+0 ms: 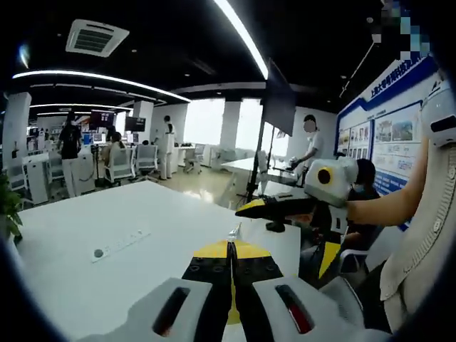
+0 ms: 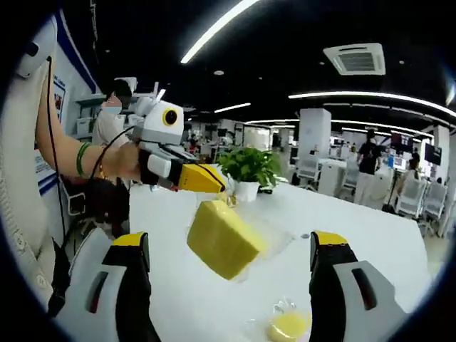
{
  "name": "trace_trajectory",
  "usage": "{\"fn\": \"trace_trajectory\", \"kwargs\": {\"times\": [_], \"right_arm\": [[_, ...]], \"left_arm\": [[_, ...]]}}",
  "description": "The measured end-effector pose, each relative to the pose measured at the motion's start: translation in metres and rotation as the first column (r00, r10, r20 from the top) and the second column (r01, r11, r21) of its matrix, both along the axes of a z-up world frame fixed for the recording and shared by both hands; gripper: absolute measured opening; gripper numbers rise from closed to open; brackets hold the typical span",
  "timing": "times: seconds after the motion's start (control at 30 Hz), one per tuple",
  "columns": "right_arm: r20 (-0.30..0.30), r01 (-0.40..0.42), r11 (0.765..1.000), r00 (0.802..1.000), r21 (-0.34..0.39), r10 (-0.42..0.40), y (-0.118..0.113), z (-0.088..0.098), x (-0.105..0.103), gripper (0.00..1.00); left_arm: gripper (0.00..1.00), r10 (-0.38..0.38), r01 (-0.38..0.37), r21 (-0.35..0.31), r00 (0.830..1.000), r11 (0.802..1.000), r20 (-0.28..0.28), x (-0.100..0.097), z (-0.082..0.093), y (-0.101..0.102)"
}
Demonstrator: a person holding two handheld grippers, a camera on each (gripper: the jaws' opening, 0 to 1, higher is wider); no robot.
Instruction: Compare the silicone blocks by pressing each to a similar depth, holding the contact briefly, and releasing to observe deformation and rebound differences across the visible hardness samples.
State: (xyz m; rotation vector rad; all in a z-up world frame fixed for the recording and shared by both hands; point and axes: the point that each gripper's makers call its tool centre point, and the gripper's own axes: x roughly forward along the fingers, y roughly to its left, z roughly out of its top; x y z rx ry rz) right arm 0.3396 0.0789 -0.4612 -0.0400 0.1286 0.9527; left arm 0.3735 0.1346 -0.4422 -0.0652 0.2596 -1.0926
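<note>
Pinching the yellow block point(image 2: 223, 239) by its top corner above the table point(image 2: 370, 235), left hand-held gripper point(image 2: 214, 187) closed; block looks light, soft. Right hand-held gripper point(image 2: 231, 246) gapes.

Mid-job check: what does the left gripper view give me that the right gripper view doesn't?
Left gripper view: a socket strip set in the white table, left claw shut. Right gripper view: a bagged yellow block hanging from the left claw, a potted plant, a smaller yellow bagged piece, right claw open. Both: the white table and both claws.
</note>
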Motion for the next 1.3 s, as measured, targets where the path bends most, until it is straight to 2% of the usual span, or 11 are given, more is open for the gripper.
{"fn": "trace_trajectory", "kwargs": {"times": [0.17, 0.27, 0.33, 0.47, 0.67, 0.8, 0.93, 0.97, 1.0, 1.13, 1.3], "right_arm": [[-0.045, 0.130, 0.979, 0.991, 0.160, -0.125, -0.028, 0.008, -0.019, 0.95], [-0.097, 0.195, 0.964, 0.979, 0.182, -0.180, -0.043, 0.001, -0.029, 0.95], [-0.110, 0.218, 0.959, 0.974, 0.183, -0.200, -0.048, -0.005, -0.036, 0.96], [-0.180, 0.304, 0.942, 0.944, 0.142, -0.277, -0.061, -0.029, -0.048, 0.94], [-0.247, 0.361, 0.924, 0.914, 0.127, -0.323, -0.060, -0.046, -0.060, 0.92], [-0.287, 0.399, 0.910, 0.890, 0.116, -0.354, -0.061, -0.055, -0.059, 0.92], [-0.297, 0.412, 0.908, 0.879, 0.079, -0.373, -0.064, -0.059, -0.056, 0.91], [-0.299, 0.414, 0.907, 0.877, 0.071, -0.377, -0.065, -0.060, -0.055, 0.91], [-0.302, 0.419, 0.906, 0.873, 0.064, -0.383, -0.066, -0.060, -0.054, 0.90], [-0.312, 0.432, 0.901, 0.863, 0.049, -0.397, -0.068, -0.063, -0.051, 0.89], [-0.336, 0.438, 0.899, 0.849, 0.013, -0.409, -0.068, -0.072, -0.049, 0.87]], "left_arm": [[0.00, 0.014, -0.014, 0.010, 0.999, 1.000, -0.044, 0.008, -0.029, 0.006], [0.00, 0.023, -0.022, 0.005, 0.996, 1.000, -0.090, 0.013, -0.051, 0.009], [0.00, 0.025, -0.024, 0.006, 0.993, 1.000, -0.113, 0.015, -0.061, 0.011], [0.00, 0.022, -0.019, 0.023, 0.986, 1.000, -0.165, 0.018, -0.090, 0.015], [0.00, -0.015, 0.003, -0.041, 0.956, 0.999, -0.292, 0.014, -0.117, 0.019], [0.00, 0.000, -0.020, -0.052, 0.936, 0.998, -0.353, 0.024, -0.142, 0.033], [0.00, 0.039, -0.049, -0.016, 0.930, 0.999, -0.364, 0.038, -0.164, 0.050], [0.00, 0.055, -0.083, -0.065, 0.935, 0.994, -0.352, 0.047, -0.160, 0.054], [0.00, 0.053, -0.084, -0.067, 0.926, 0.994, -0.374, 0.047, -0.161, 0.056], [0.00, 0.111, -0.118, 0.001, 0.930, 0.993, -0.351, 0.067, -0.182, 0.077], [0.00, 0.129, -0.109, 0.079, 0.935, 0.991, -0.330, 0.082, -0.211, 0.089]]}}
